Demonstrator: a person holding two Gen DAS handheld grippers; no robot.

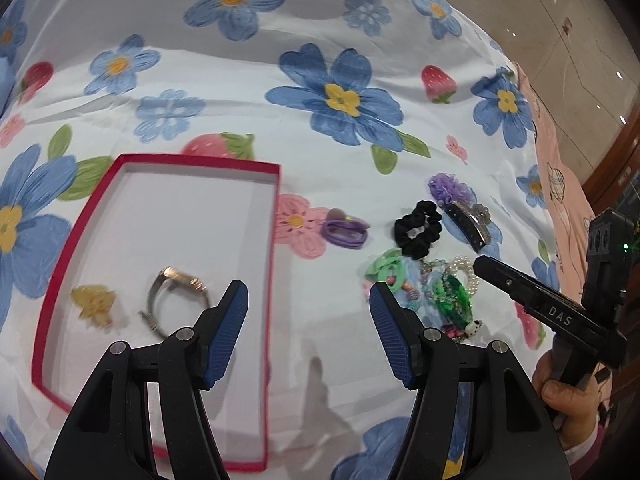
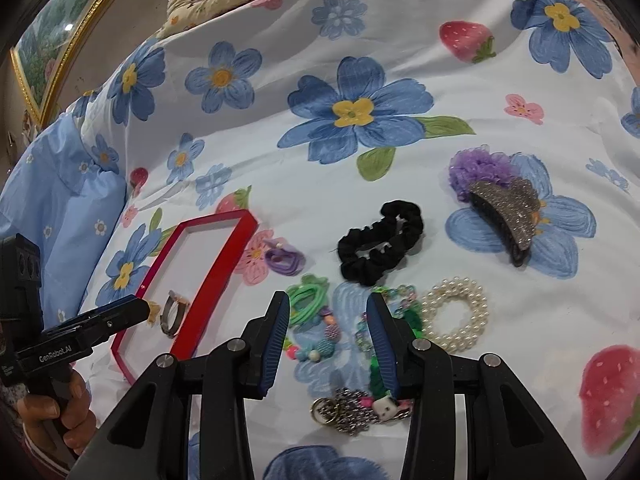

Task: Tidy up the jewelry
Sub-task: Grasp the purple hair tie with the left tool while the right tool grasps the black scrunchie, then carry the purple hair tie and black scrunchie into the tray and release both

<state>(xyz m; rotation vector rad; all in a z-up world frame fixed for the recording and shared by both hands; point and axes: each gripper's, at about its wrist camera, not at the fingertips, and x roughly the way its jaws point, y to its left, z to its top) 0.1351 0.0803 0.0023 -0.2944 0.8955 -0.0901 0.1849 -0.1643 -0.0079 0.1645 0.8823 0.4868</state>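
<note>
The red box with white inside lies on the flowered bedsheet and holds 1 watch and 1 yellow clip. The left gripper and right gripper both have wide, empty jaws.

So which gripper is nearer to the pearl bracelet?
Right. The right gripper hovers open over the pile just beside the pearl bracelet; the left gripper is open over the red box's edge, farther away.
</note>
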